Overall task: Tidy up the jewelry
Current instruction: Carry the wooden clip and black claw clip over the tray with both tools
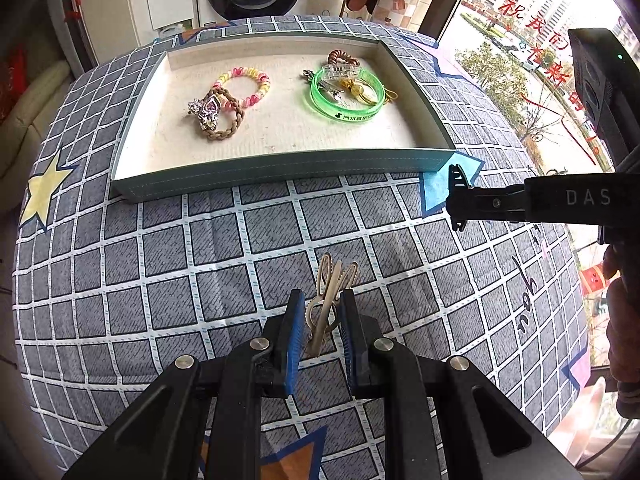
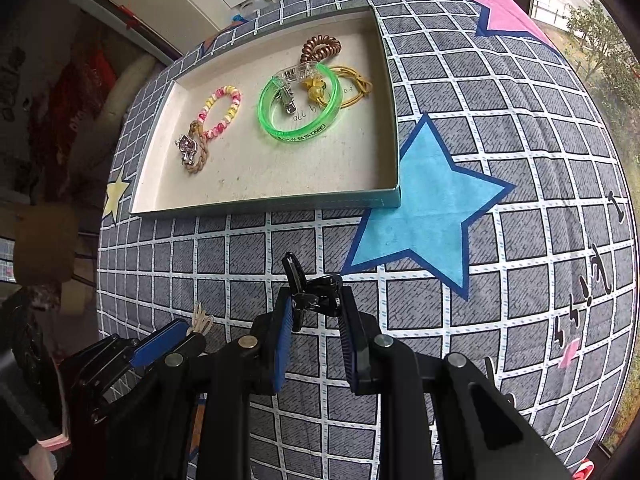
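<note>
Translucent glossy green plastic bangle (image 1: 345, 94), clear plastic clip (image 2: 296, 71), shiny metal brooch (image 1: 205, 110), braided cloth hair tie (image 1: 224, 120), glossy pastel beaded bracelet (image 1: 245, 85), matt paper-lined tray (image 1: 280, 168), printed woven cloth cover (image 1: 200, 240), matt black plastic gripper fingers (image 1: 356, 332)

Beige hair clip's (image 1: 326, 304) lower end hidden between claw pads; green bangle's (image 1: 347, 96) lettering too small to read
</note>
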{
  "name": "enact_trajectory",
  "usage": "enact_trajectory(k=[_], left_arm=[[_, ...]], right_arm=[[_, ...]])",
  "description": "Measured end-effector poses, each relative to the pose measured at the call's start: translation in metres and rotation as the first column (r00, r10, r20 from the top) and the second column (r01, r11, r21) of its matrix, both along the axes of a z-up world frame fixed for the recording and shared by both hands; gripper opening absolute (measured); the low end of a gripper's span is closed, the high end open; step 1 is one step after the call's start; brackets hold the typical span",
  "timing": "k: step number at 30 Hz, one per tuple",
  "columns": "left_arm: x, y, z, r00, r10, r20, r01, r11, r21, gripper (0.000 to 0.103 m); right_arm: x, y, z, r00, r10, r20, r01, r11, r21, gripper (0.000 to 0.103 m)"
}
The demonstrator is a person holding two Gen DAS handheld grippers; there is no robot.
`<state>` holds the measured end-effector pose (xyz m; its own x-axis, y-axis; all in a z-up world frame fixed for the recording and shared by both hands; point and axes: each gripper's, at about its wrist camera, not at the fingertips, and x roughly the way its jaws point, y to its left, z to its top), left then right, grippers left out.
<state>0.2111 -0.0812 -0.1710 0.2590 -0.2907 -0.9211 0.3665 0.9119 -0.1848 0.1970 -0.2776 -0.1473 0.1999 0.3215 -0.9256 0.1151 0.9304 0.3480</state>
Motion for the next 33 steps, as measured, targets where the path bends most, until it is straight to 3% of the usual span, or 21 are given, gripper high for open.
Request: enact_trajectory(k=[10,19,25,33], left_arm=[[0.03,0.015,0.025,0.996,0.046,0.072,-0.045,0.999,-0.013,0.03],[0.083,0.033,0.039,0.986,0.108,0.131,-0.106,0.994,-0.024,0.03],[0.113,0.033,0.029,0.983,0.135,0.128,-0.135,0.991,-0.006,0.03],[0.135,0.025,-0.003,0.99,0.126,0.056,-0.128,0.991,0.039,0.03]], right_arm=[[0.018,-0.005,0.023,0.999,-0.013,0.046,0.012,1.0,0.013,0.024],[0.058,-0.007,0.031,0.997,-0.025,0.078,0.023,0.999,0.024,0.024],[0.087,0.0,0.021,0.998,-0.009,0.068,0.008,1.0,0.016,0.024],[0.107,0.014,-0.015,0.999,0.027,-0.023,-0.026,0.999,0.029,0.024]])
